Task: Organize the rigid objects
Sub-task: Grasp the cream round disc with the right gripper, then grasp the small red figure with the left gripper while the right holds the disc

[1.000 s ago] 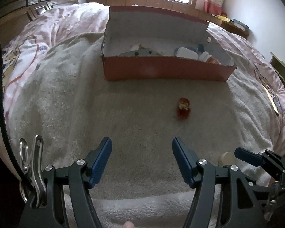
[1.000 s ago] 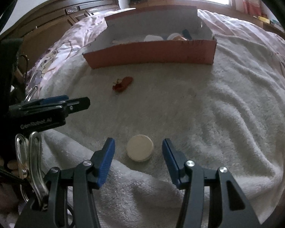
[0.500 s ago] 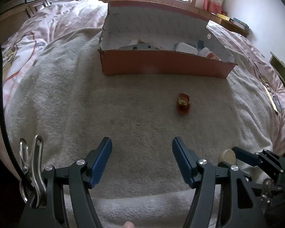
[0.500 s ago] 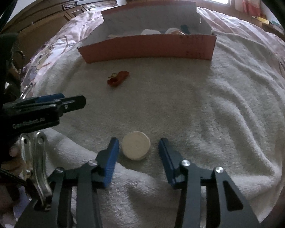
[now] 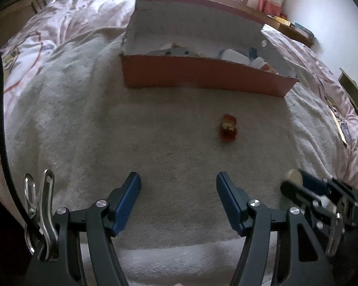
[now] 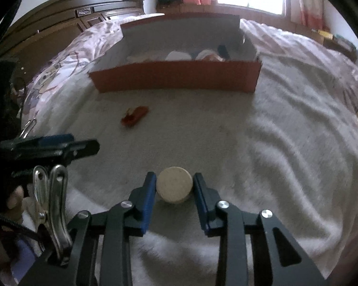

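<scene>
A cream round disc (image 6: 174,187) lies on the grey towel (image 6: 226,131) between the blue pads of my right gripper (image 6: 174,178). Its jaws are closing, and both pads touch the disc's sides. In the left wrist view the disc (image 5: 294,177) shows at the tips of that gripper (image 5: 298,183), low on the right. A small red toy figure (image 5: 228,128) lies alone on the towel, in front of an open red cardboard box (image 5: 202,74) that holds several items. My left gripper (image 5: 177,178) stands open over bare towel, well short of the toy.
The box (image 6: 179,76) sits at the far side of the towel on a pink bedspread (image 5: 66,31). A dark wooden headboard (image 6: 66,16) rises at the back left, with a window behind the box. The left gripper (image 6: 59,143) shows at the left of the right wrist view.
My right gripper's jaws have narrowed from wide apart to touching the disc on both sides. The left gripper has stayed open and in place.
</scene>
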Available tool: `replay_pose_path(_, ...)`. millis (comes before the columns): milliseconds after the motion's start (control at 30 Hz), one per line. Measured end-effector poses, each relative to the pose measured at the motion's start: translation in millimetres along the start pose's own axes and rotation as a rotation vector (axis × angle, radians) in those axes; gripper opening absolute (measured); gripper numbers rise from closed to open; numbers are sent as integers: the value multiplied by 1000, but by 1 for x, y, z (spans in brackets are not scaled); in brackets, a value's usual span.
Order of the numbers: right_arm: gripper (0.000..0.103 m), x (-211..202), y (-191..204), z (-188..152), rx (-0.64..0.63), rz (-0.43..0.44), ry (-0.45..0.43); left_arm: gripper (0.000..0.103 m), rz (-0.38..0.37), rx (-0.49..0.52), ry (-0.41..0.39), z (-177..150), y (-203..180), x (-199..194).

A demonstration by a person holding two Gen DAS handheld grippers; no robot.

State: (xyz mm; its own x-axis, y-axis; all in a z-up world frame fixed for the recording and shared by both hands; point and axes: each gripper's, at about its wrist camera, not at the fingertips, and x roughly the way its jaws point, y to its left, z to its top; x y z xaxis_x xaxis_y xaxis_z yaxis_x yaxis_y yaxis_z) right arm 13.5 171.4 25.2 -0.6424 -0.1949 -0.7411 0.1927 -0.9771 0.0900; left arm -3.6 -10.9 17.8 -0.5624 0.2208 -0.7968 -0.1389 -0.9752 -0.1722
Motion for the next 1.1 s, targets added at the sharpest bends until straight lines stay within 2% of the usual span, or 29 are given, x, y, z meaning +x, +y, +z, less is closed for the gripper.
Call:
replay_pose_path(167, 33, 7, -16, 16, 43, -6, -20, 67, -4, 66, -26, 10, -18, 3)
replay_pose_path(400, 33, 21, -33, 20, 110, 0, -25, 54, -10, 117, -53, 32, -38, 18)
replay_pose_path(533, 33, 23, -34, 19, 118, 11, -46, 47, 5, 153, -37, 35, -48, 32)
replay_pose_path(800, 33, 25, -30, 14, 109, -2, -75, 46, 55, 194, -59, 34, -55, 39)
replay_pose_path(933, 33, 24, -30, 13, 105, -5, -82, 24, 54, 209, -65, 33, -60, 36)
replay_pose_path(1100, 33, 24, -30, 11, 100, -9, -88, 22, 59, 223, -72, 29, -64, 34)
